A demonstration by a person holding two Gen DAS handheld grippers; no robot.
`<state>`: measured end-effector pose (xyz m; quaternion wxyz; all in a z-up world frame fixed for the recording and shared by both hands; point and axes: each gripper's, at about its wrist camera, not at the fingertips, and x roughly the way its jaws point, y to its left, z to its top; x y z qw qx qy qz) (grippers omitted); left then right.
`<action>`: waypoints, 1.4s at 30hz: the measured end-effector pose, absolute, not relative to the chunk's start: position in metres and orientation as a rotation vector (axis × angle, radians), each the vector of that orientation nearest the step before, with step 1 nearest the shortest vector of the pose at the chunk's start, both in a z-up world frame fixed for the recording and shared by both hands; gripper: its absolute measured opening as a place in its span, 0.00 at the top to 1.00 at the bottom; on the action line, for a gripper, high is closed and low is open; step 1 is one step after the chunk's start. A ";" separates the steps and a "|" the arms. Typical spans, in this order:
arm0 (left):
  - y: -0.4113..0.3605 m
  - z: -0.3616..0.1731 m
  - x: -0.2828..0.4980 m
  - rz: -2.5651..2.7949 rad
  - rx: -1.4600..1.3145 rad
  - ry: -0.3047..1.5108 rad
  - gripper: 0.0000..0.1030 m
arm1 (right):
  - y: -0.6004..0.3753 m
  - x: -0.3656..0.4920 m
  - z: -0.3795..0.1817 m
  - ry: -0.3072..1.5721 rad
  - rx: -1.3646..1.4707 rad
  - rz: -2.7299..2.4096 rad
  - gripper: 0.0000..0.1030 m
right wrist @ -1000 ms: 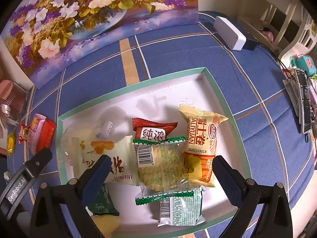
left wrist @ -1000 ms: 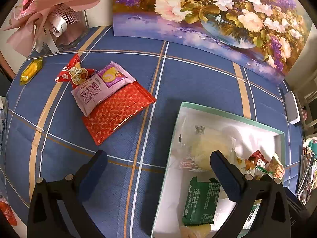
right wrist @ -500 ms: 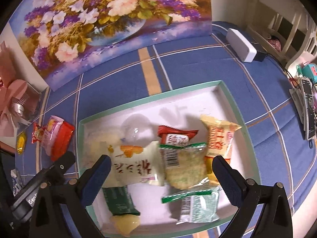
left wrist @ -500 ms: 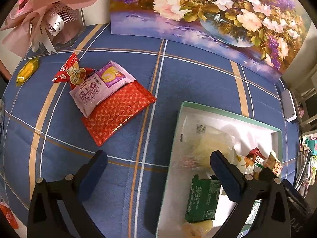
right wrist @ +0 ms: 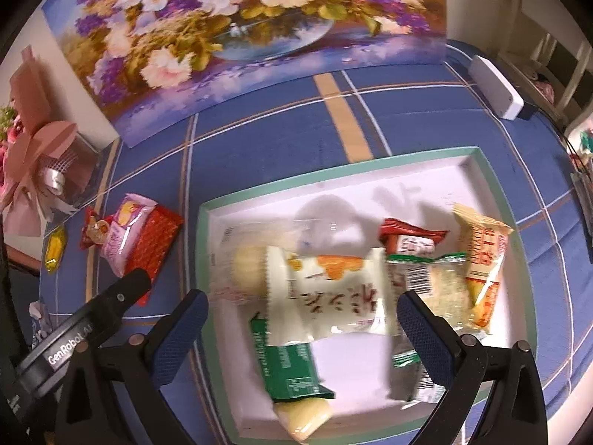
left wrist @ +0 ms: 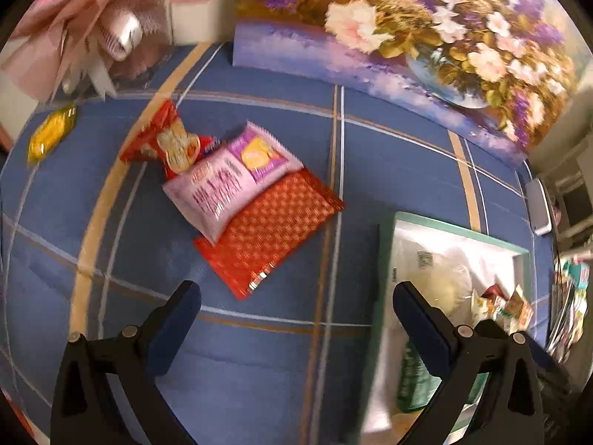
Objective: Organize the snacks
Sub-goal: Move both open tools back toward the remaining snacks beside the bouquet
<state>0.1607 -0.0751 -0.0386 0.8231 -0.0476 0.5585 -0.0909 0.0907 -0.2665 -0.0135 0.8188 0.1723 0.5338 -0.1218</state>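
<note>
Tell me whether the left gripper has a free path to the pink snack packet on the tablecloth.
Probably yes. The left gripper is open, and only bare blue cloth and the red packet under the pink snack packet lie ahead of it.

Both wrist views look steeply down at the blue plaid tablecloth (left wrist: pixel 259 352); they share the green-rimmed white tray (right wrist: pixel 370 176) and floral painting (left wrist: pixel 426 37).

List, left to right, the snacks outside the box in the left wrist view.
Yellow candy → red bag → pink pack → red patterned pack.
</note>
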 end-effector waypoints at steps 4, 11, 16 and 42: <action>-0.052 -0.038 0.168 -0.229 -0.100 1.171 0.00 | -0.253 0.095 -0.011 1.123 0.341 -0.244 0.00; -0.008 -0.026 0.177 -0.330 0.014 1.100 0.00 | -0.220 0.107 -0.007 1.107 0.301 -0.176 0.00; 0.033 -0.019 0.185 -0.371 0.050 1.080 0.00 | -0.190 0.121 -0.007 1.106 0.295 -0.126 0.00; 0.200 -0.042 0.253 -0.342 0.122 1.074 0.00 | -0.036 0.228 -0.035 1.209 0.105 0.044 0.00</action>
